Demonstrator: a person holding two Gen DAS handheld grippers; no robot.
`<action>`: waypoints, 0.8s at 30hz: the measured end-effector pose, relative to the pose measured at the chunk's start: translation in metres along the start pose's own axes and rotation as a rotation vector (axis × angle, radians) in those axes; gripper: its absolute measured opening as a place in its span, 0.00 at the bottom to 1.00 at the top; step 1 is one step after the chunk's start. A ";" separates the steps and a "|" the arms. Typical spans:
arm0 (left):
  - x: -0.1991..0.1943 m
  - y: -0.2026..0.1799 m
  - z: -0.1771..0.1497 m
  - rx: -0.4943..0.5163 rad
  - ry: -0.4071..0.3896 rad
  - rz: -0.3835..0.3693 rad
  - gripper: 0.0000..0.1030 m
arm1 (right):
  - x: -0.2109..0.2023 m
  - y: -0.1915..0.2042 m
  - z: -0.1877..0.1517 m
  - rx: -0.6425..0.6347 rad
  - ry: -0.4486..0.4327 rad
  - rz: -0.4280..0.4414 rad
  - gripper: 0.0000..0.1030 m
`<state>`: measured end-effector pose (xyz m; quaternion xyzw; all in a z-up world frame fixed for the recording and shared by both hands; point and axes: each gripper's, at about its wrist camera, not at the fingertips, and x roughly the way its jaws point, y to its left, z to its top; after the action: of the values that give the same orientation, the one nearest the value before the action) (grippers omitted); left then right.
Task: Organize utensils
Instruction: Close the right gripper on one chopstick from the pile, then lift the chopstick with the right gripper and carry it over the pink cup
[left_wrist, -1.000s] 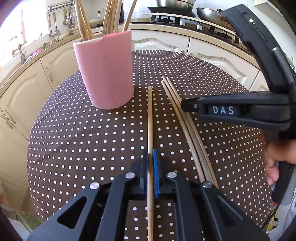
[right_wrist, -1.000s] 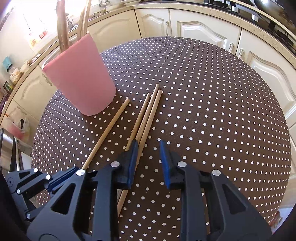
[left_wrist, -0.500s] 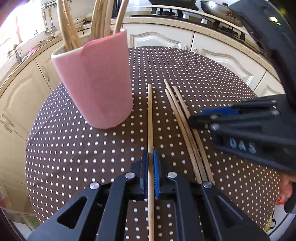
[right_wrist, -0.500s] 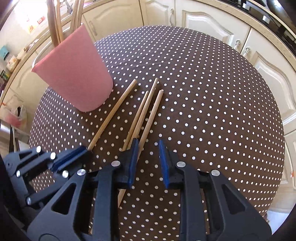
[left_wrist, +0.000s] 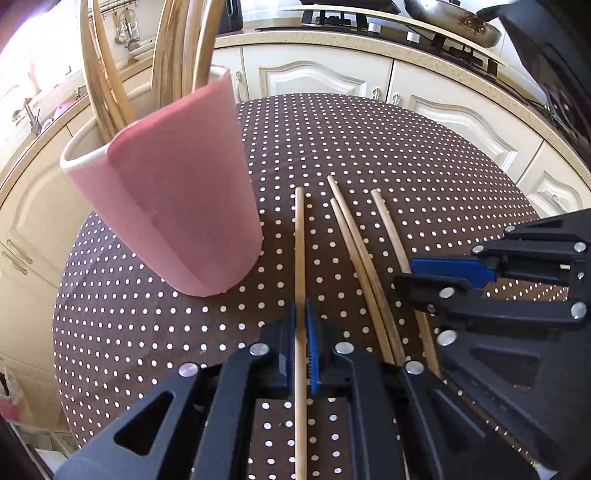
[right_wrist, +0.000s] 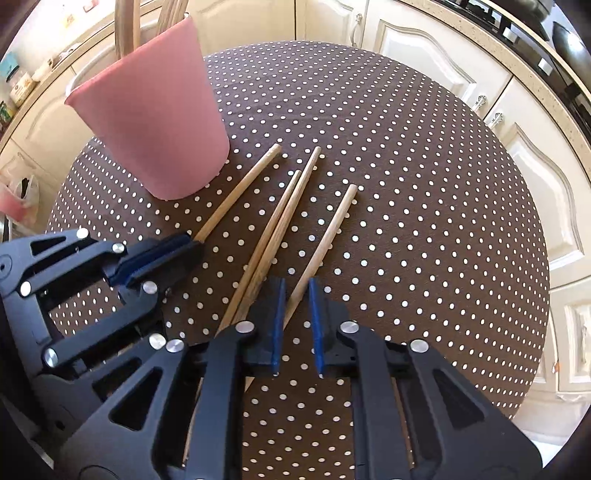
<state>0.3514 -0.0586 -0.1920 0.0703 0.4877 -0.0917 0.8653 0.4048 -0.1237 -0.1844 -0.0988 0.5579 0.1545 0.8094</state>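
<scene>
A pink holder (left_wrist: 177, 206) with several wooden sticks in it stands on the dotted brown table (left_wrist: 369, 147); it also shows in the right wrist view (right_wrist: 155, 122). My left gripper (left_wrist: 301, 325) is shut on one wooden chopstick (left_wrist: 300, 251), which lies pointing away, just right of the holder. My right gripper (right_wrist: 297, 306) is open, its jaws astride a separate chopstick (right_wrist: 328, 229) on the table. Two more chopsticks (right_wrist: 280, 221) lie together between the held one and that one. Each gripper shows in the other's view: the right one (left_wrist: 436, 273), the left one (right_wrist: 177, 247).
Cream kitchen cabinets (left_wrist: 332, 77) and a counter ring the round table. A stove with a pan (left_wrist: 454, 18) is at the back. The table's edge (right_wrist: 535, 295) drops off at the right.
Both grippers have moved forward, nearer the holder. The right gripper has come down over the rightmost chopstick, which has shifted apart from the other two. The left gripper stays shut on its chopstick.
</scene>
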 end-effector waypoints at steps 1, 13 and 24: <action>0.000 0.000 0.000 0.001 -0.001 -0.003 0.06 | 0.000 0.000 0.000 -0.007 0.004 0.005 0.11; -0.016 0.000 -0.018 -0.008 0.099 -0.024 0.06 | -0.009 -0.003 -0.032 -0.085 0.128 0.033 0.09; -0.032 0.009 -0.033 -0.083 -0.003 -0.104 0.05 | -0.020 -0.001 -0.059 -0.018 -0.044 0.038 0.06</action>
<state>0.3096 -0.0397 -0.1819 0.0086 0.4929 -0.1164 0.8622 0.3476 -0.1472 -0.1869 -0.0919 0.5402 0.1772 0.8175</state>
